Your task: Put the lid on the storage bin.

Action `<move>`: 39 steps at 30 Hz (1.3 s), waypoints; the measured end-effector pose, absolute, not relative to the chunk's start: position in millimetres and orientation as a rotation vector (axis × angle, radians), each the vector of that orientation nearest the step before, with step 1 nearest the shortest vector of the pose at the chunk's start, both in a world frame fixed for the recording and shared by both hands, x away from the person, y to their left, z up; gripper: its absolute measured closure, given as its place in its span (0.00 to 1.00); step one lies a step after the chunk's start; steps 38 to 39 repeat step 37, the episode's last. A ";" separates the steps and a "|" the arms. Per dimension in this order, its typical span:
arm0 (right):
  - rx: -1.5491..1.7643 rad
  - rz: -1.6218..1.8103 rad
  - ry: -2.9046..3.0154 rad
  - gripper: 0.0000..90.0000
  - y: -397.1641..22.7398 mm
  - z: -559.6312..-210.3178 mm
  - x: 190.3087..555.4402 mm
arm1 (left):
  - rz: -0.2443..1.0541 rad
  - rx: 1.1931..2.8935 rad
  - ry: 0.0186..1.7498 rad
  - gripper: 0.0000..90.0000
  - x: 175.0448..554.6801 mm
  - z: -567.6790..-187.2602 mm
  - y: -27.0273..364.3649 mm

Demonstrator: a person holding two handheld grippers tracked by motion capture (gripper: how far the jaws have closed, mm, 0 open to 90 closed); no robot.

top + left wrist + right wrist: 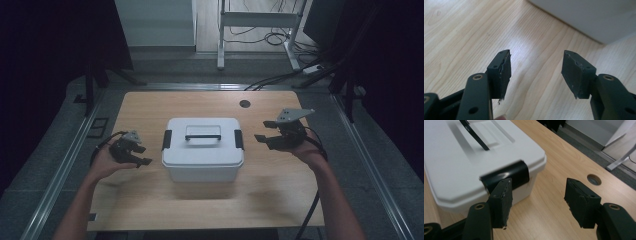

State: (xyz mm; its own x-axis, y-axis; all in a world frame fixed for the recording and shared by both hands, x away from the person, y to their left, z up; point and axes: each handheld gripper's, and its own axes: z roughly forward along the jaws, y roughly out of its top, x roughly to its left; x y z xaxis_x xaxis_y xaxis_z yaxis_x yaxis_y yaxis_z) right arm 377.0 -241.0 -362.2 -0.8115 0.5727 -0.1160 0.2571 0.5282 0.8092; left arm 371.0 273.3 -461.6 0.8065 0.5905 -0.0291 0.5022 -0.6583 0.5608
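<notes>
A white lidded box (203, 149) is set near the middle of the wooden counter (150, 205), its long axis running left to right, a black handle (203, 136) lying along the lid and black latches (239, 139) at both short ends. The left hand-held gripper (141, 155) is held beside its left end, jaws spread and empty. The right hand-held gripper (264, 134) is held near the right latch, jaws spread, nothing pinched. Grey floor and cables (272, 37) are seen beyond the counter.

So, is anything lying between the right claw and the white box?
No. In the high view, bare wooden table separates the right claw from the white box; nothing lies there.
</notes>
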 end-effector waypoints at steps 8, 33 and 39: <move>0.743 1.216 2.380 0.42 -246.0 -395.4 363.0 | 0.212 2.386 0.822 0.45 364.6 -465.3 275.9; 0.833 1.214 2.370 0.41 -246.1 -439.2 351.6 | 0.251 2.316 0.888 0.45 348.8 -485.4 274.7; 0.847 1.221 2.371 0.40 -246.3 -440.3 351.4 | 0.257 2.320 0.888 0.44 347.7 -487.2 272.1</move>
